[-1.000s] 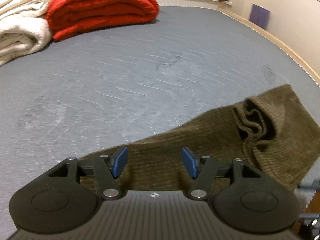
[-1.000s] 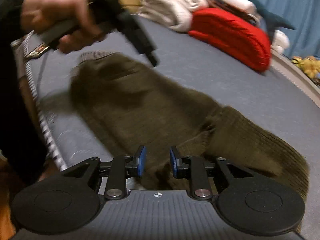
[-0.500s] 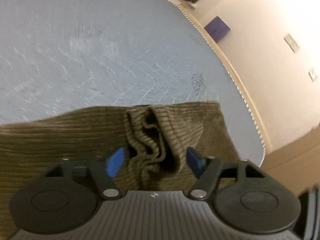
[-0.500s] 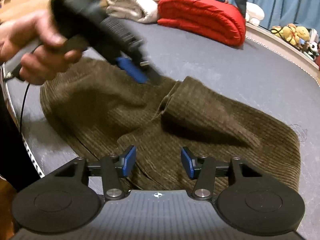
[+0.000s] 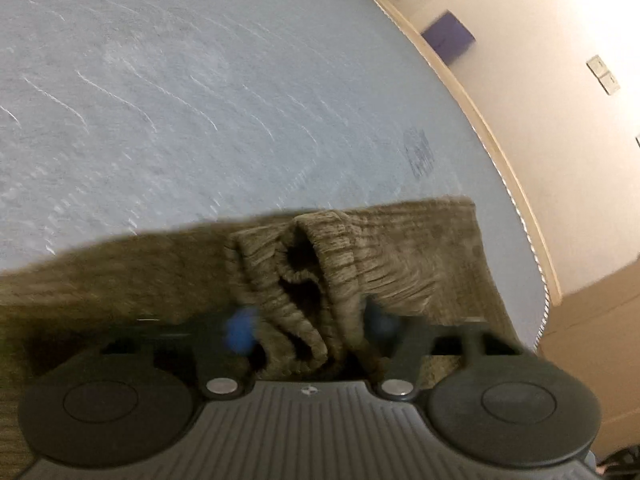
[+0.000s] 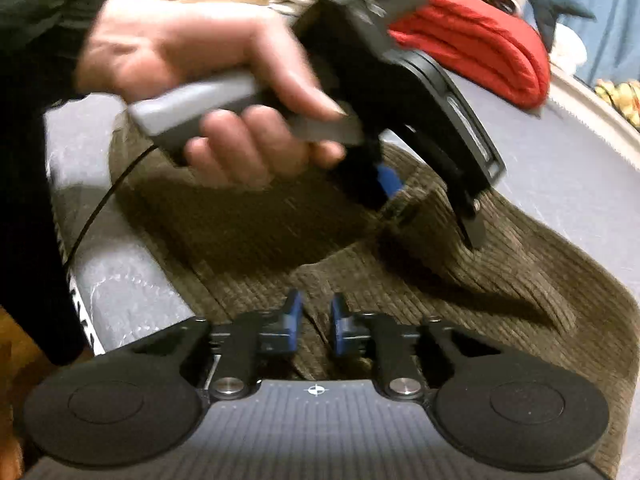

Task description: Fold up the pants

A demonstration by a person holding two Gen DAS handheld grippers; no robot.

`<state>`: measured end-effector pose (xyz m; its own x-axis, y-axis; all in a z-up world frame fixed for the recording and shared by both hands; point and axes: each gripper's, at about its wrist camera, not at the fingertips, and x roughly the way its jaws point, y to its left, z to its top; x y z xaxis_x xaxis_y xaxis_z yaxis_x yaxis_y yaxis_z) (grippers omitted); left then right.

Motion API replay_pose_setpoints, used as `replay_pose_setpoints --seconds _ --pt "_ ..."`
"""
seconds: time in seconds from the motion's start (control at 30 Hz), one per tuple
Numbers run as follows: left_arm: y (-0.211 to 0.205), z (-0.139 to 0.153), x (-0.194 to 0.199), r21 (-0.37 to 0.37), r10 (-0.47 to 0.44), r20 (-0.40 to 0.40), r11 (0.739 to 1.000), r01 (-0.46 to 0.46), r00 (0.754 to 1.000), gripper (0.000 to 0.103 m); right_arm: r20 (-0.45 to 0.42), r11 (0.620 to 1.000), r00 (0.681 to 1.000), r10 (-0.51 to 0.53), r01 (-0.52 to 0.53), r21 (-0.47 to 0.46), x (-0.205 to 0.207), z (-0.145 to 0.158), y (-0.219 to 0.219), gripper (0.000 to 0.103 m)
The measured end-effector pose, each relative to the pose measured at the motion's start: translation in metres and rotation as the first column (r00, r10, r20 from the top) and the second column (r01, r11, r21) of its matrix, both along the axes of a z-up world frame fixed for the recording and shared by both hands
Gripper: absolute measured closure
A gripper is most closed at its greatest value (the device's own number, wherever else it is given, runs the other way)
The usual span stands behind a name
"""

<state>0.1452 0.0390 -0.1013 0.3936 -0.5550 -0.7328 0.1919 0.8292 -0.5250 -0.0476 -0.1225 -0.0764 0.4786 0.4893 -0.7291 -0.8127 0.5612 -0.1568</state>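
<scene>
Left gripper (image 5: 308,330): our jaws are closing on a bunched fold of the brown pants (image 5: 400,248).
Right gripper (image 6: 316,322): we've nearly shut on pants fabric.

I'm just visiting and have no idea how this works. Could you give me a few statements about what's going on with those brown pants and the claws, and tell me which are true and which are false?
1. The pants are brown ribbed fabric lying on a grey mattress. True.
2. The left claw has a bunched fold of the pants between its fingers. True; its jaws are closing on that bunch.
3. The right claw is spread wide, well clear of the pants. False; its fingers stand close together with pants fabric between them.
4. A bare hand holds the left claw's handle. True.
5. The red folded blanket lies on top of the pants. False; it sits apart, at the far side of the mattress.
</scene>
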Motion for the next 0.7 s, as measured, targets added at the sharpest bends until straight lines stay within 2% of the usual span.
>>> replay_pose_setpoints --seconds 0.07,0.13,0.2,0.27,0.3,0.33,0.37,0.4,0.47,0.53,0.57,0.63,0.7 --pt "0.008 0.015 -0.003 0.005 0.0 0.05 1.0 0.0 0.999 0.084 0.021 1.0 1.0 -0.01 0.01 0.012 -0.003 0.004 -0.002 0.096" --pt "0.011 0.037 -0.01 0.091 -0.005 0.121 0.996 -0.006 0.993 0.085 0.061 0.998 0.998 -0.014 0.011 0.055 -0.01 0.015 -0.005 0.097" --pt "0.023 0.055 -0.019 0.119 0.01 0.181 0.992 -0.032 0.983 0.085 0.117 0.99 0.992 0.05 -0.064 0.122 -0.028 0.034 -0.008 0.097" --pt "0.041 0.057 -0.022 0.138 0.026 0.186 0.989 -0.052 0.982 0.084 0.165 0.976 0.976 0.143 -0.167 0.142 -0.048 0.046 -0.008 0.097" --pt "0.048 0.05 -0.021 0.158 0.037 0.168 0.985 -0.064 0.985 0.08 0.19 0.97 0.964 0.183 -0.209 0.125 -0.056 0.046 -0.008 0.103" --pt "0.05 0.04 -0.019 0.19 0.039 0.133 0.98 -0.064 0.99 0.073 0.157 0.963 0.961 0.229 -0.248 0.109 -0.058 0.044 -0.007 0.103" --pt "0.051 0.029 -0.018 0.241 0.039 0.093 0.969 -0.06 0.995 0.055 0.111 0.956 0.956 0.27 -0.28 0.086 -0.06 0.038 -0.005 0.103" --pt "0.052 0.021 -0.02 0.274 0.04 0.086 0.96 -0.062 0.995 0.04 0.107 0.954 0.952 0.288 -0.294 0.051 -0.062 0.031 -0.004 0.103" --pt "0.05 0.028 -0.023 0.307 0.052 0.12 0.948 -0.087 0.991 0.035 0.11 0.96 0.955 0.277 -0.278 -0.002 -0.062 0.023 -0.003 0.103" --pt "0.046 0.047 -0.03 0.343 0.055 0.198 0.932 -0.121 0.979 0.035 0.071 0.976 0.976 0.208 -0.211 0.046 -0.051 0.029 -0.008 0.101" --pt "0.043 0.057 -0.035 0.357 0.05 0.236 0.924 -0.135 0.97 0.035 0.042 0.982 0.986 0.159 -0.163 0.097 -0.043 0.036 -0.015 0.099" --pt "0.044 0.069 -0.045 0.356 0.038 0.274 0.924 -0.137 0.961 0.035 -0.005 0.983 0.999 0.037 -0.036 0.178 -0.027 0.046 -0.03 0.085" --pt "0.045 0.07 -0.051 0.314 0.039 0.244 0.942 -0.116 0.969 0.035 -0.05 0.958 0.987 -0.151 0.159 0.239 -0.007 0.053 -0.054 0.047"
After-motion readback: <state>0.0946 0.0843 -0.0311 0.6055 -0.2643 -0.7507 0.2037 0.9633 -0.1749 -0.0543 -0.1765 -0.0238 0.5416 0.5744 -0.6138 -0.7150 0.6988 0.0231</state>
